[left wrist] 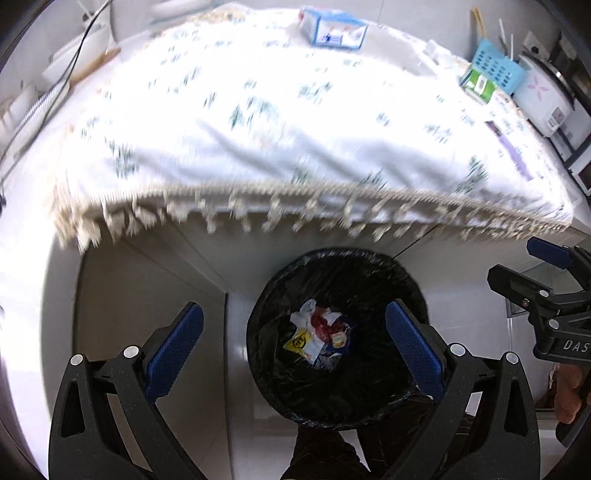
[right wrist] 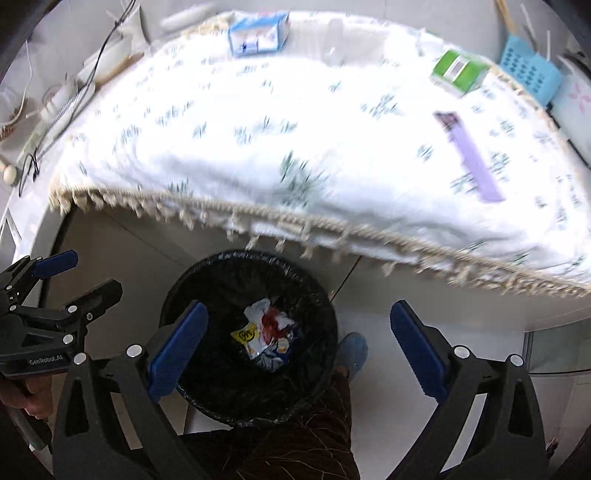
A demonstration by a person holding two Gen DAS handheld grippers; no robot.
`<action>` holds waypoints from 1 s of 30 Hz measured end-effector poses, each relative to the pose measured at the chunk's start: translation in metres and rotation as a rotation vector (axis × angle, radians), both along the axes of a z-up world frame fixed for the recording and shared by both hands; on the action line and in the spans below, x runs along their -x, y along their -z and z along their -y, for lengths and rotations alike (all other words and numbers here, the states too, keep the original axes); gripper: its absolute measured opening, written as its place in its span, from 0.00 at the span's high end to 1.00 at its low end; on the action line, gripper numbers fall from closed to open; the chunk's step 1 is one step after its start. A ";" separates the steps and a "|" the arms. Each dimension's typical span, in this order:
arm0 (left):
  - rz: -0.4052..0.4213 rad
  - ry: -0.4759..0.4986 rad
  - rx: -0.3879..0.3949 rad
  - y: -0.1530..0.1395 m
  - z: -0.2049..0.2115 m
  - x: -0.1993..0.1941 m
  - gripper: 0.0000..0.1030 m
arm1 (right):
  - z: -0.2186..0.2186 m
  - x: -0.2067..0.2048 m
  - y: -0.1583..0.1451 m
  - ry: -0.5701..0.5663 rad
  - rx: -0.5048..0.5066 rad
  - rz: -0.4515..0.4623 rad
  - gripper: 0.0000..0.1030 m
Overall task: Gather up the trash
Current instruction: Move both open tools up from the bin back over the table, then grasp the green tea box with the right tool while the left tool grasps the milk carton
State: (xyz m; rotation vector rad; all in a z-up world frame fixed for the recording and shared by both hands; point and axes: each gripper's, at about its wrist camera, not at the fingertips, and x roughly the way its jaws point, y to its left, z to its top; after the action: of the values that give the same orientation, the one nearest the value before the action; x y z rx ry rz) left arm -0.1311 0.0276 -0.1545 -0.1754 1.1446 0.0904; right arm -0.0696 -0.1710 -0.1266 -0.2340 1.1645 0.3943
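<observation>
Right gripper (right wrist: 299, 343) spread wide, blue pads far apart, nothing between them; hanging over the bin (right wrist: 251, 332) in the lower centre of the right wrist view. Left gripper (left wrist: 295, 349) likewise wide open and empty, its blue pads framing the same bin (left wrist: 336, 339) in the lower centre of the left wrist view. Each gripper seen by the other's camera: the left one at the lower left edge of the right wrist view, held by a hand (right wrist: 26, 398); the right one at the right edge of the left wrist view.

Bin round, lined with a black bag, standing on the pale floor just below the fringed edge of the table. Crumpled trash (right wrist: 266, 334) lying at the bottom of the bin: white, red, yellow and blue wrappers bunched together, also visible in the left wrist view (left wrist: 319, 334).

Tablecloth (right wrist: 295, 147) white with small green sprigs, filling the upper half of both views, blurred. On it, in the right wrist view: a blue and white carton (right wrist: 258, 33) at top centre, a green box (right wrist: 458, 72) at upper right, a purple lighter (right wrist: 471, 157) at right. Blue perforated basket (right wrist: 532, 74) at the far upper right edge, beyond the cloth. Dark clothing and a blue slipper (right wrist: 352, 352) beside the bin at the bottom.
</observation>
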 end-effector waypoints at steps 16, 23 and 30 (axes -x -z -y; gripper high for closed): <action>0.064 0.041 0.020 -0.073 0.022 -0.045 0.06 | 0.037 -0.043 -0.085 0.102 -0.055 0.086 0.08; 0.079 0.035 0.018 -0.088 0.024 -0.082 0.06 | 0.057 -0.081 -0.099 0.151 -0.065 0.115 0.08; 0.078 0.006 0.014 -0.096 0.020 -0.135 0.06 | 0.081 -0.133 -0.100 0.194 -0.050 0.102 0.08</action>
State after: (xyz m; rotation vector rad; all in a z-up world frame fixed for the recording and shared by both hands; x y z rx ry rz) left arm 0.0037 0.0075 -0.0590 -0.1864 1.0686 0.0702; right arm 0.0629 -0.2518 -0.0269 -0.0947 1.0645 0.2375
